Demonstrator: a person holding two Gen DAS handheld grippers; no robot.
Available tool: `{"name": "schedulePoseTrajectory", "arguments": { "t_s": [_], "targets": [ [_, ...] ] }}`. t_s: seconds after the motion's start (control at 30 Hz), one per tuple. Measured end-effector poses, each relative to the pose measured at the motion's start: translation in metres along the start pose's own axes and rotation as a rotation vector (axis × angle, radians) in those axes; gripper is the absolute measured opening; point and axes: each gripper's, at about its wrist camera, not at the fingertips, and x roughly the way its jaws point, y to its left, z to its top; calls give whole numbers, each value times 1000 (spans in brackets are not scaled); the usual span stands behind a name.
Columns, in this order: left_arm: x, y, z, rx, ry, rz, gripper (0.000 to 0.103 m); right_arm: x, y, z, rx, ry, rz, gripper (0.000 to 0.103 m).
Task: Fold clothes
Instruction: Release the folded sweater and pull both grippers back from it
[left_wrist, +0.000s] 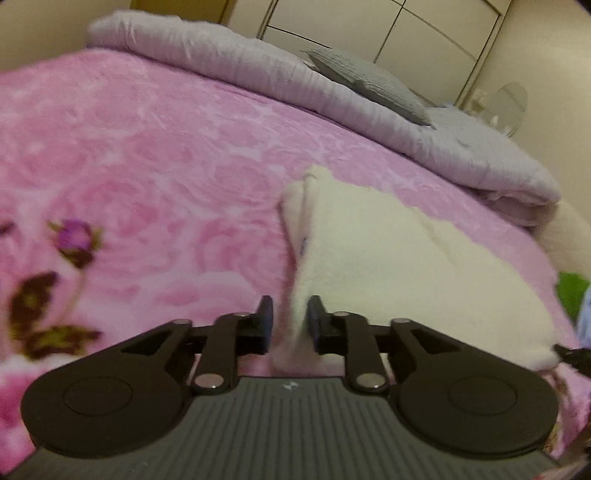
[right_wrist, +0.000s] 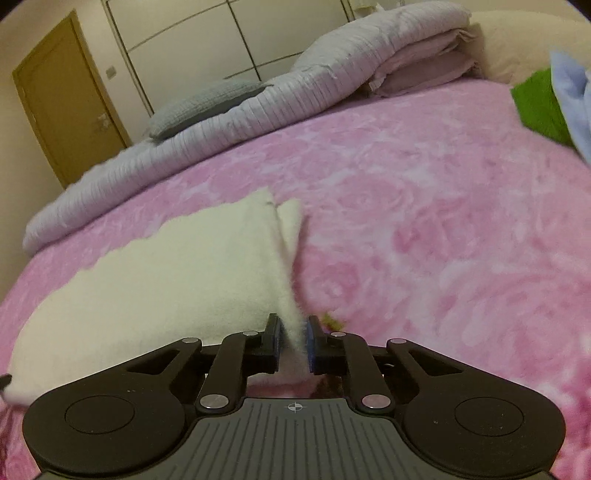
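on a bed covered by a pink rose-patterned blanket (left_wrist: 147, 155), a cream fleece garment (left_wrist: 388, 251) lies spread flat near the front edge, held at two corners. in the left wrist view, the left gripper (left_wrist: 290, 321) has its fingers drawn narrow around the garment's near left edge, with the fleece pinched between the blue pads. the cloth runs away to the right, where the tip of the other gripper just shows at its far corner. in the right wrist view, the right gripper (right_wrist: 293, 341) grips the near right edge the same way, fingers narrow with fleece between them. a folded lilac quilt (right_wrist: 258, 107) lies along the far side of the bed with a grey pillow (right_wrist: 207, 103) on it. green cloth (right_wrist: 535, 107) and pale blue cloth (right_wrist: 576, 96) sit at the right edge. a brown door (right_wrist: 62, 107) and white wardrobe panels (right_wrist: 192, 40) stand behind.
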Motion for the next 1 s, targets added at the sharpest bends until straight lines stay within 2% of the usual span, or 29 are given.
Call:
{"name": "schedulePoseTrajectory", "arguments": {
  "t_s": [0.13, 0.17, 0.23, 0.37, 0.47, 0.5, 0.57, 0.6, 0.63, 0.7, 0.77, 0.83, 0.9, 1.0],
  "targets": [
    [-35, -21, 9, 45, -98, 85, 14, 2, 26, -3, -108, -25, 17, 12],
    [-43, -27, 10, 63, -123, 85, 14, 2, 33, -4, -135, -31, 21, 12],
    [-47, -46, 11, 95, -125, 14, 14, 3, 46, -5, -189, -43, 29, 12],
    [-20, -91, 2, 223, -51, -119, 17, 5, 72, -8, -297, -68, 46, 12],
    [8, -102, -9, 275, -15, -115, 15, 9, 86, -11, -366, -84, 57, 12],
    [15, -100, -12, 280, -4, -95, 14, 16, 76, -15, -361, -85, 58, 12],
    [26, -87, -16, 298, 1, -41, 3, 29, 58, -19, -348, -85, 62, 11],
    [29, -78, -16, 296, -3, -24, 3, 31, 48, -16, -332, -81, 70, 8],
    [29, -67, -13, 257, 0, -36, 3, 30, 42, -11, -310, -73, 70, 3],
    [28, -55, -3, 183, 21, -53, 3, 23, 41, 3, -246, -41, 43, 3],
    [24, -62, 11, 179, 18, -55, 2, 19, 49, 17, -228, -34, 10, 4],
    [26, -79, 22, 193, 19, -102, 6, 22, 71, 26, -282, -39, 56, 4],
    [33, -103, 31, 221, 23, -178, 6, 36, 99, 31, -331, -10, 158, 4],
    [59, -142, 34, 320, 45, -242, 6, 63, 142, 28, -430, 28, 256, 4]
  ]
}}
